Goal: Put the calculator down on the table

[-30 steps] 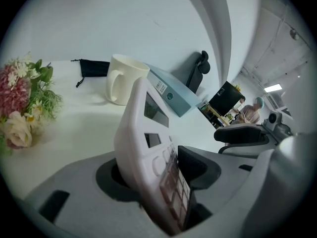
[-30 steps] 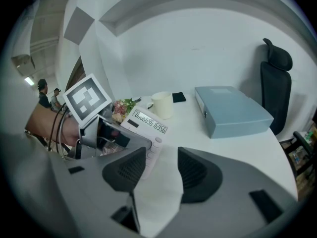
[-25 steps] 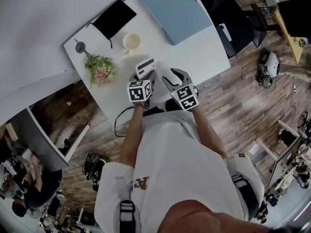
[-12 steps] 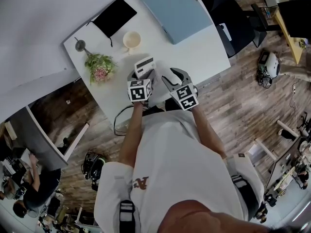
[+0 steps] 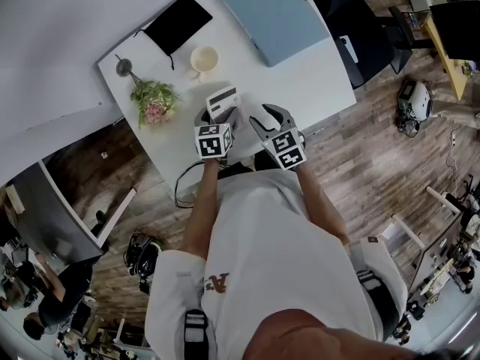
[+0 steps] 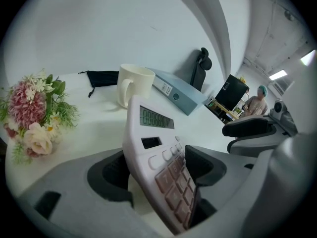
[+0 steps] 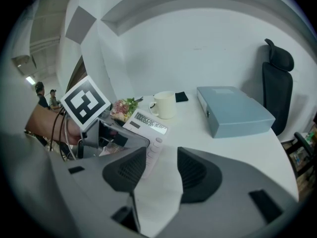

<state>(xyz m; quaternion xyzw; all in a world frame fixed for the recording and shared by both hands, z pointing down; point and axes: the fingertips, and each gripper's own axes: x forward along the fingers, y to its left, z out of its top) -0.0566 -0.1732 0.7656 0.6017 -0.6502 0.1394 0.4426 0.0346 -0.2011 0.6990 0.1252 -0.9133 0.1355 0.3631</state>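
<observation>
Left gripper [image 6: 158,166]: jaws wide apart, just been opening. The calculator [image 6: 148,133] stands between the pads, tipped on one long edge, its key side leaning toward the right-hand pad. No squeeze visible on it.

Right gripper [image 7: 162,173]: jaws apart, only bare table [image 5: 315,73] showing between them. It hangs just beside the left gripper, both over the near edge of the white top.

Whether the calculator's lower edge rests on the table, cannot tell; its display end points away from the person, toward the mug.

Containers:
- Mug [image 6: 134,86]: cream, upright, handle on the flowers' side, just beyond the calculator. From the head view its inside looks the same pale cream.
- Box file [image 7: 233,110]: blue-grey, lying flat and shut, on the far right part of the table. Contents unseen.
- Pouch [image 5: 178,27]: black, flat, at the far corner, cord trailing toward the mug.

Flowers [image 6: 34,115]: pink and white bunch with greenery, lying left of the mug.

Calculator, looks: white body, grey-green display with a row of digits, small dark window under it, a few white round keys, then rows of brownish square keys.
</observation>
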